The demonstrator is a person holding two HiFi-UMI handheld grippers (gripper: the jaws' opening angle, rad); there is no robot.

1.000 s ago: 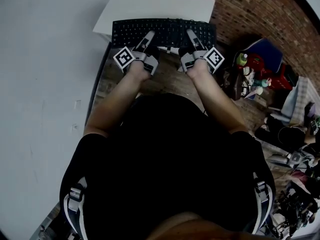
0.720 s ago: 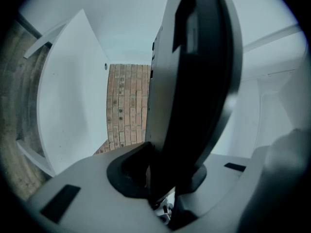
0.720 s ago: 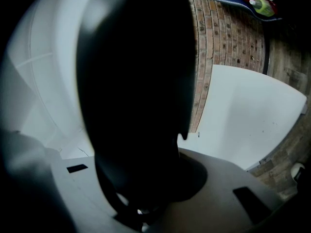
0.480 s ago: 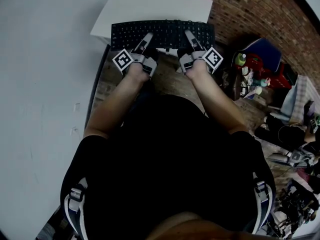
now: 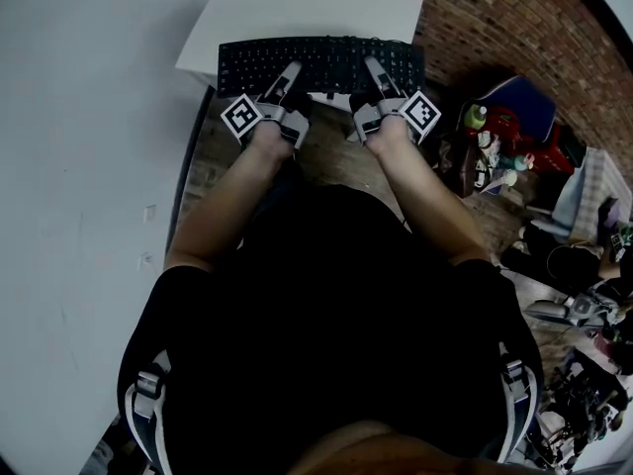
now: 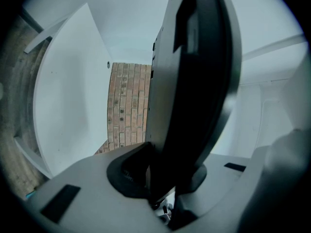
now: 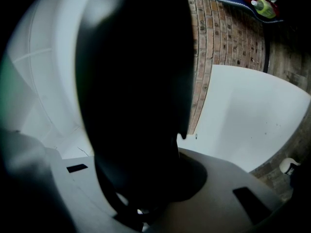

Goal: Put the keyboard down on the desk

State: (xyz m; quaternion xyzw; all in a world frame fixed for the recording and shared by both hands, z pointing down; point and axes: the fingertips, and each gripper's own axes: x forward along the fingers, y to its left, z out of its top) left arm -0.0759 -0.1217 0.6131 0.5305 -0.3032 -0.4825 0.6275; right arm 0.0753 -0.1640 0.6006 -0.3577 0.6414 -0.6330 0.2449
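**Your count: 1 keyboard, 2 tongs**

You have 1 black keyboard (image 5: 321, 62) and 1 white tabletop (image 5: 316, 3). You are working 2 tongs: 1 left tongs (image 5: 290, 72) and 1 right tongs (image 5: 372, 67). Off to your right you can count 1 green bottle (image 5: 477, 117).

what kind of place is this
Likely an indoor office or workshop corner: a white desk by a white wall, a black keyboard, and bags and bottles piled against a brick surface.
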